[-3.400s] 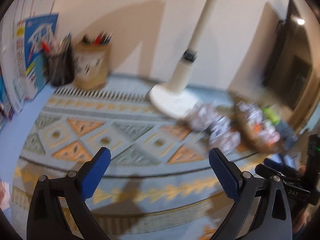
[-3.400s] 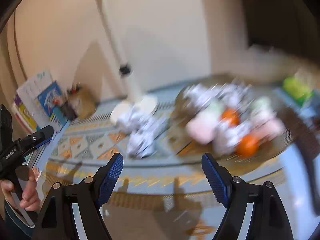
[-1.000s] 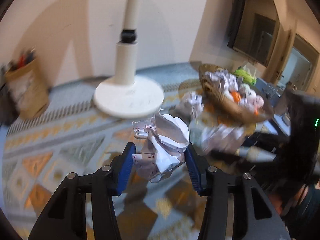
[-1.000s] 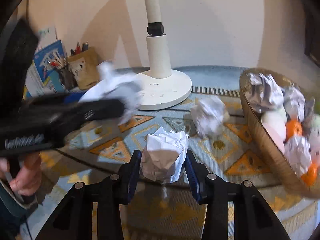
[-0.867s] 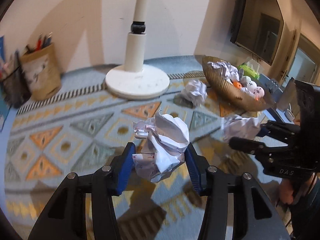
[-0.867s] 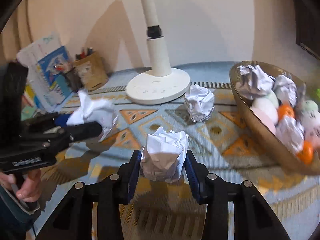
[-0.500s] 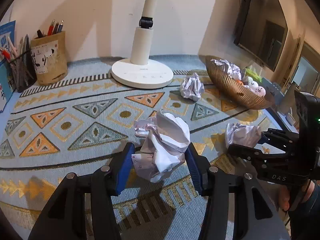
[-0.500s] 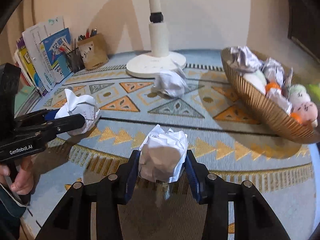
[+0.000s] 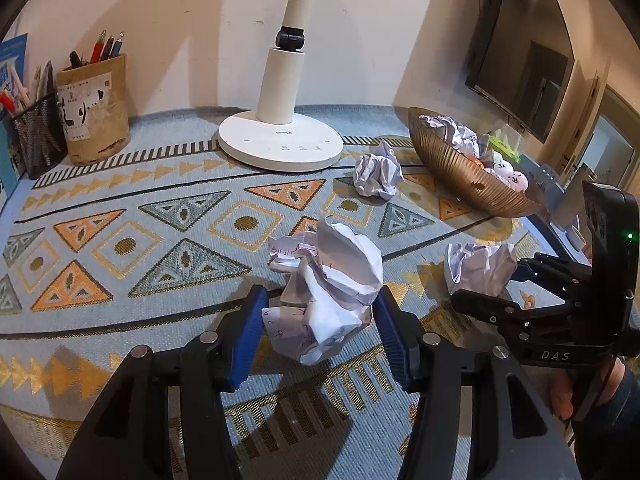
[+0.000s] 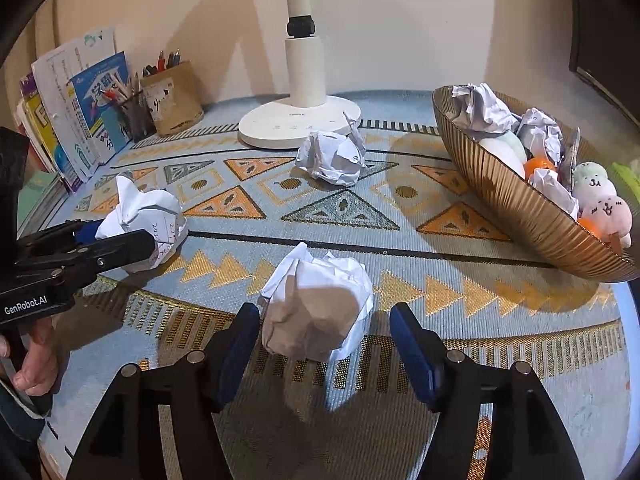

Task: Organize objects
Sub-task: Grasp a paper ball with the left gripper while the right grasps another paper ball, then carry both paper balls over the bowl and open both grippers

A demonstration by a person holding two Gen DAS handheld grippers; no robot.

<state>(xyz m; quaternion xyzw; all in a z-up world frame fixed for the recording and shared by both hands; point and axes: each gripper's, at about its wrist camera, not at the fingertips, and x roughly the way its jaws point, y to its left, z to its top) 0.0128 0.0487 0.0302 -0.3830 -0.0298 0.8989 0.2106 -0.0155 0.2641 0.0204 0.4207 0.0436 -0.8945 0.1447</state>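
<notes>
1. I am setting down two paper balls near the front edge of the patterned mat. My right gripper is opening: its pads stand clear of the crumpled paper ball, which sits between them on the mat.
2. My left gripper is also opening, though its blue pads are right against the scribbled paper ball; I judge it barely let go, if at all.
3. A third paper ball lies by the lamp base, and more wads sit with plush toys in the ribbed basket.
4. Next I judge both jaws must spread fully and back off without dragging the balls.
5. Readable writing: "GenRobot.AI" on the left gripper's body, "DAS" on the right's, "OPPLE" on the lamp base.
</notes>
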